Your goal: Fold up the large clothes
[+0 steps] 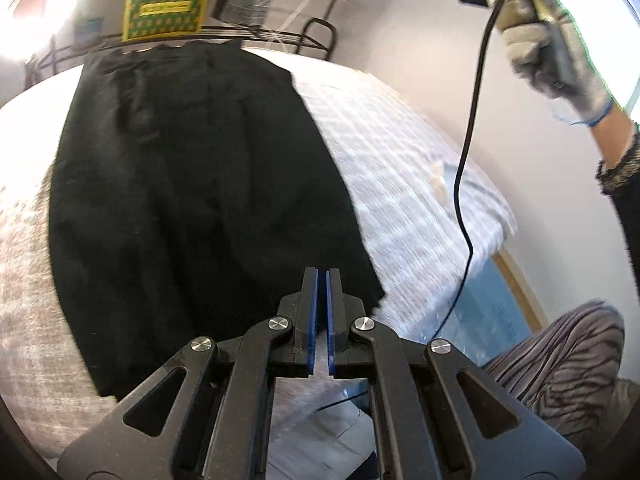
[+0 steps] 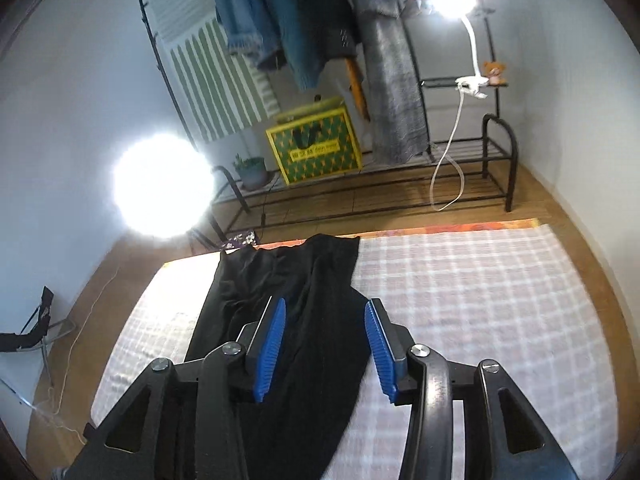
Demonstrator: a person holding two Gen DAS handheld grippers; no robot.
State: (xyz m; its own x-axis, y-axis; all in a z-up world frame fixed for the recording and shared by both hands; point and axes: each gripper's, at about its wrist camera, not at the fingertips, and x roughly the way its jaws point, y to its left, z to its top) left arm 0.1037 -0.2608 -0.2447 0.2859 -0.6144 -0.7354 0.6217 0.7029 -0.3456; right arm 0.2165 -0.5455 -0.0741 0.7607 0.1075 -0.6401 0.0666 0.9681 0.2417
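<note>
We are looking at a black garment (image 1: 192,184) lying lengthwise on the checked bedspread (image 1: 400,184), its far end reaching the bed's far edge; we are holding the left gripper (image 1: 322,280) over the garment's near right corner, its blue-padded jaws nearly together with nothing between them; we are holding the right gripper (image 2: 325,344) raised above the garment (image 2: 288,320), jaws wide apart and empty; beyond the bed, a clothes rack (image 2: 496,148) is carrying hanging clothes and a yellow-green bag (image 2: 314,146).
</note>
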